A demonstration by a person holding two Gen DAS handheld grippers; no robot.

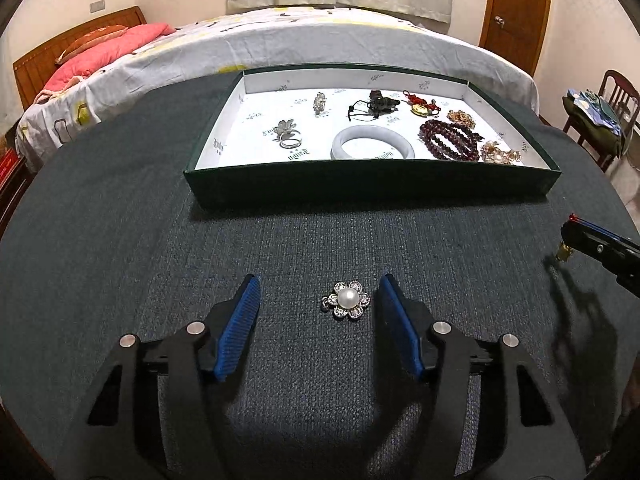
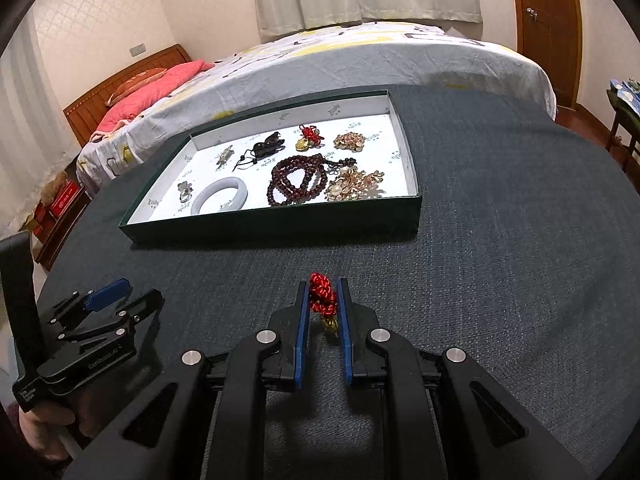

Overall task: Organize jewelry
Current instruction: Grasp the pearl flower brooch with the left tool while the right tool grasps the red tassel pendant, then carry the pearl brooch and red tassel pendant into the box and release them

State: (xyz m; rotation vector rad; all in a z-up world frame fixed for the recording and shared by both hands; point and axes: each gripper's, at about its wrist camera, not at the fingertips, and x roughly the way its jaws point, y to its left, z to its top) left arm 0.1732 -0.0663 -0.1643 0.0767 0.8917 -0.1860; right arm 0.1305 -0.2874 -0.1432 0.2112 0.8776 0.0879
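A pearl flower brooch (image 1: 347,301) lies on the dark cloth-covered table. My left gripper (image 1: 319,280) is open around it, one blue pad on each side; neither pad touches it. From the right wrist view the left gripper (image 2: 132,300) is low at the left. My right gripper (image 2: 322,283) is shut on a red knotted cord charm (image 2: 320,304), whose gold piece (image 1: 564,254) hangs below the pads. The right gripper (image 1: 592,240) enters the left wrist view at the right edge. Beyond both stands the green jewelry tray (image 1: 360,190) (image 2: 272,224).
The tray holds a white bangle (image 1: 374,142), dark red beads (image 1: 450,140), silver rings (image 1: 286,134), gold pieces (image 1: 498,154) and other small charms. A bed (image 1: 320,36) runs behind the table. A chair (image 1: 608,120) stands at the right.
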